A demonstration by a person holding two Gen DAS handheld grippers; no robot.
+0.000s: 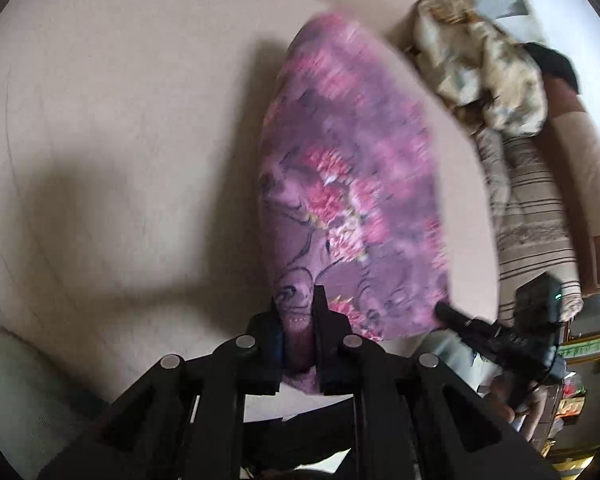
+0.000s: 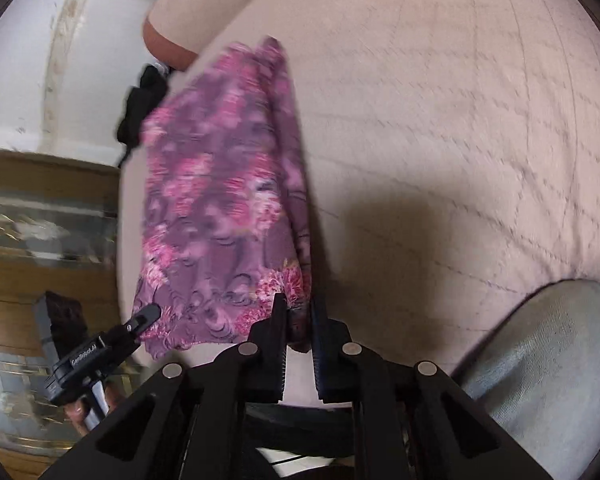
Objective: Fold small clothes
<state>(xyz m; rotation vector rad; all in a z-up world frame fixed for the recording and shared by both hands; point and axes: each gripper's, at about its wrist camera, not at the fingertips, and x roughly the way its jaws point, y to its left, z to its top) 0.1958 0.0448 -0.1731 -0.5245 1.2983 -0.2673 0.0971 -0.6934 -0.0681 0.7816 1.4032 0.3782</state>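
Purple garment [image 1: 352, 184] with pink floral print, dark swirl linework near the hem; thin fabric, blurred in both views. It stretches away ahead of both sets of fingers over the beige quilted bed cover [image 2: 460, 120]. Left gripper [image 1: 298, 308] is clamped on one near corner; right gripper [image 2: 298, 312] is pinched on the other, fabric bunched between the pads. Lettering on the left gripper's body, seen from the right wrist view, reads roughly "GenRoboAI".
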